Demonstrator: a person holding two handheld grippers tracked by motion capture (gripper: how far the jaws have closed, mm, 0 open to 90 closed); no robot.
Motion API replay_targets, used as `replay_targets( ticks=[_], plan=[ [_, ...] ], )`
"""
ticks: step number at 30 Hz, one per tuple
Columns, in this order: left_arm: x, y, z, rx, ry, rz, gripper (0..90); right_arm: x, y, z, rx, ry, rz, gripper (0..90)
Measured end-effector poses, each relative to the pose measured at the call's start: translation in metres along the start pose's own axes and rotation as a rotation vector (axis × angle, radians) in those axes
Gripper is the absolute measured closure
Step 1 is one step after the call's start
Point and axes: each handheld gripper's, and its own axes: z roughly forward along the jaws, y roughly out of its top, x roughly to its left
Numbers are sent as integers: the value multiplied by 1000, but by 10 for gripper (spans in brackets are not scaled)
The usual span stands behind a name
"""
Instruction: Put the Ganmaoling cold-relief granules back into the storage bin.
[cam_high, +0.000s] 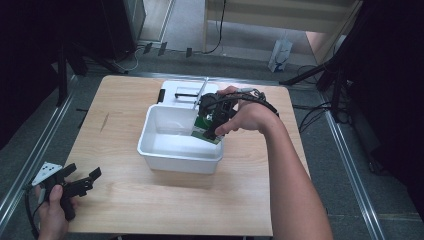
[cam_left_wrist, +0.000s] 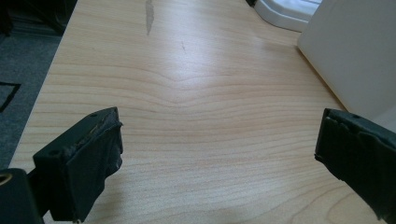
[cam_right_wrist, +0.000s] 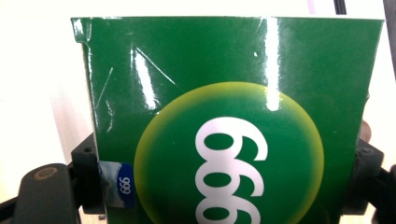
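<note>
The right gripper is over the right end of the white tub, just right of centre in the high view, and it has the green box firmly in hand. From the right gripper view the jaws are pressed against both sides of that box, a glossy green pack with a yellow disc and white numerals, so the grip looks square and secure. The box hangs tilted at the tub's right inner wall, its lower end down inside the rim; whether it touches the tub floor I cannot tell.

Down at the lower left of the high view, the left gripper idles over the wooden table, well apart from the tub. Its own view shows the jaws spread wide with nothing between them, just bare wood grain, and the tub's white side at the upper right. Behind the tub, toward the top of the high view, a white lid lies flat on the table.

My read: the pick is done and the carry is as good as finished. What is left appears to be the release, letting the box settle into the tub, then drawing the right gripper clear. The lid may come after that.
</note>
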Motion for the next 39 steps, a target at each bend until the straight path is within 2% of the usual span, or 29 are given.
replay_targets(
  ticks=[2, 6, 9, 16, 19, 21, 25, 29, 37, 39],
  plan=[
    [0, 0, 0, 0, 0, -1, 13, 2, 1, 2, 8, 5, -20, 160],
    [0, 0, 0, 1, 0, 1, 13, 8, 3, 11, 31, 7, -103, 159],
    [0, 0, 0, -2, -1, -2, 13, 11, 3, 19, 52, 13, -132, 157],
    [0, 0, 0, -3, -1, -3, 13, 13, 3, 35, 78, 29, -123, 156],
    [0, 0, 0, -2, -1, -3, 13, 12, 1, 45, 69, 53, -137, 155],
    [0, 0, 0, -4, -2, -3, 13, 13, 0, 51, 65, 55, -127, 155],
    [0, 0, 0, -3, -2, -2, 13, 13, 1, 60, 98, 66, -84, 156],
    [0, 0, 0, -1, -1, -1, 13, 14, 0, 72, 107, 83, -105, 155],
    [0, 0, 0, 1, -2, -3, 13, 17, -1, 90, 146, 104, -58, 149],
    [0, 0, 0, 2, -3, -2, 13, 19, 0, 91, 163, 94, -70, 146]
  ],
)
